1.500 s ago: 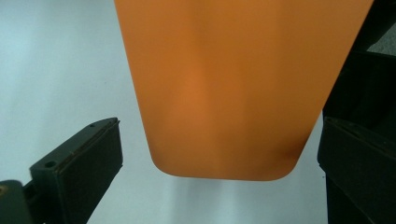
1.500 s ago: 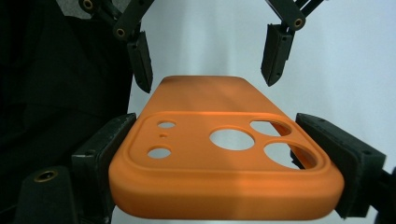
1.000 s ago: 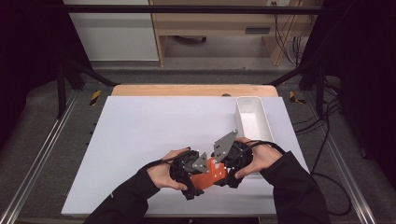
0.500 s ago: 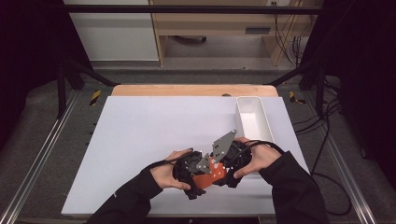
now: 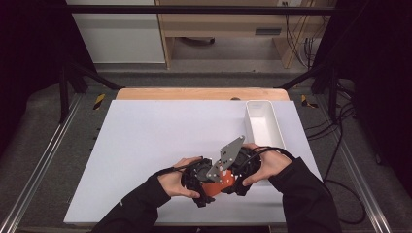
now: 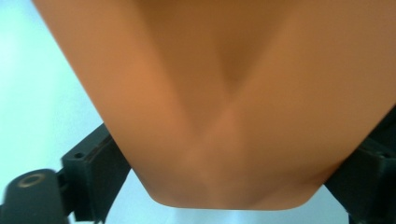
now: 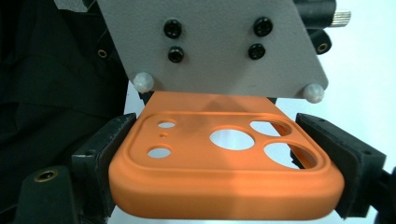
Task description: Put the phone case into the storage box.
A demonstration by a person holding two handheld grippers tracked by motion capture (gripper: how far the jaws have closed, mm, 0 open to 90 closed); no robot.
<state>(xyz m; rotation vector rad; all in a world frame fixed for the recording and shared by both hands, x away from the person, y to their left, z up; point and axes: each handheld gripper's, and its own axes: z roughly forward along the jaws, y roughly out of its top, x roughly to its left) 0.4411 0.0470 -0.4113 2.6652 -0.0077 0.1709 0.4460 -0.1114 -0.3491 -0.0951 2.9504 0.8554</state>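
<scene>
your right gripper (image 7: 224, 186) jaws are clamped on the orange phone case (image 7: 224, 168), camera cutouts up. your left gripper (image 5: 197, 182) jaws have just been closing, case's other end between them; can't tell if they touch. case is held above the white table (image 5: 145, 141), near edge.

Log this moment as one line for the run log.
right gripper: shut on orange phone case | left gripper: jaws just closing around case's other end, grip unclear | white bin: beyond the hands | table
</scene>
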